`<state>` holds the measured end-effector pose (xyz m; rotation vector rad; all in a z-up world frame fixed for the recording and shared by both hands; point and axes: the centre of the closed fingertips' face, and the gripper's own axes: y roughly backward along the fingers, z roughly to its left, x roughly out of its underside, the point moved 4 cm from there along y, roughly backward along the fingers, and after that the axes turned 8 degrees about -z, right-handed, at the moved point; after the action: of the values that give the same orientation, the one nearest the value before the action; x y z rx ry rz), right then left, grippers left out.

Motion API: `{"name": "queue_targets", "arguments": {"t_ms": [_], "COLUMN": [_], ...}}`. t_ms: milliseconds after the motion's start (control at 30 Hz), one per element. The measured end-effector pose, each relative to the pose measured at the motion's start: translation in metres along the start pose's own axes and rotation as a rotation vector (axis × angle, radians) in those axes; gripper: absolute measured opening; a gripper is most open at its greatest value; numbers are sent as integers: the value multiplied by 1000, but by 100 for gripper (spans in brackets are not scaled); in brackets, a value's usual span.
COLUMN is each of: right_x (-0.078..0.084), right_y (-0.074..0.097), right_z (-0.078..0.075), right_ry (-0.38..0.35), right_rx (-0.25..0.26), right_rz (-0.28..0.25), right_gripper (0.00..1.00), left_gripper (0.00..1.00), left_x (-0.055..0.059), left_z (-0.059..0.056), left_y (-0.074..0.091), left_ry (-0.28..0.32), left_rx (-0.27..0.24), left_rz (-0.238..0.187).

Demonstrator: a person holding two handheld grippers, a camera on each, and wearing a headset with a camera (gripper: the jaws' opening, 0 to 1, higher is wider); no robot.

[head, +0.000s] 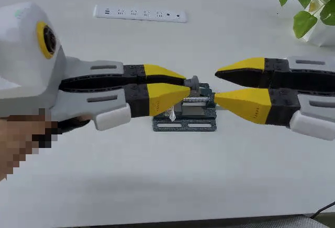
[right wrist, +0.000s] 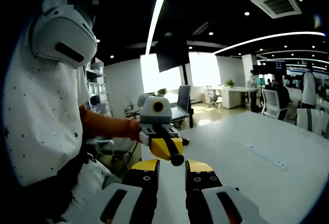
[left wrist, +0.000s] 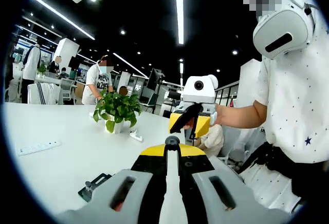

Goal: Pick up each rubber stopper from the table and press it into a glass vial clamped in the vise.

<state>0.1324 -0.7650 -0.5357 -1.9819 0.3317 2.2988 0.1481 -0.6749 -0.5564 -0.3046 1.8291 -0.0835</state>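
My left gripper (head: 187, 83) reaches in from the left, level above the table, shut on a small dark rubber stopper (head: 193, 80) at its yellow tips. The stopper (left wrist: 172, 141) also sits at the tip of the left gripper (left wrist: 172, 151) in its own view. Facing it tip to tip, my right gripper (head: 216, 85) is open, with nothing between its jaws. A dark metal vise (head: 184, 117) stands on the table below the two tips. A small clear piece (head: 171, 115) shows at its front; I cannot tell whether it is a vial.
A white power strip (head: 140, 13) lies at the back of the white table (head: 157, 175). A potted green plant (head: 310, 6) stands at the back right corner. Other people and desks are in the room beyond.
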Motion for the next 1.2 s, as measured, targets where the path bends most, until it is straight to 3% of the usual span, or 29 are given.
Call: {"name": "queue_targets", "arguments": {"t_ms": [100,267,733,1200], "right_x": [-4,-7,-7,-9], "right_y": [-5,-9,-10,-6], "right_z": [5,5,9,8], "right_ry": [24,44,23,43], "right_rx": [-35,-52,-89,-130], "right_rz": [7,7,-10,-20], "right_gripper": [17,14,8,7], "left_gripper": [3,3,3,3], "left_x": [-4,-10,-9,-14], "left_z": [-5,-12,-20,-22], "left_y": [-2,-5,-7,-4], "left_ry": [21,52,81,121], "left_rx": [22,60,97,130], "left_rz": [-19,-46,-39,-66]}}
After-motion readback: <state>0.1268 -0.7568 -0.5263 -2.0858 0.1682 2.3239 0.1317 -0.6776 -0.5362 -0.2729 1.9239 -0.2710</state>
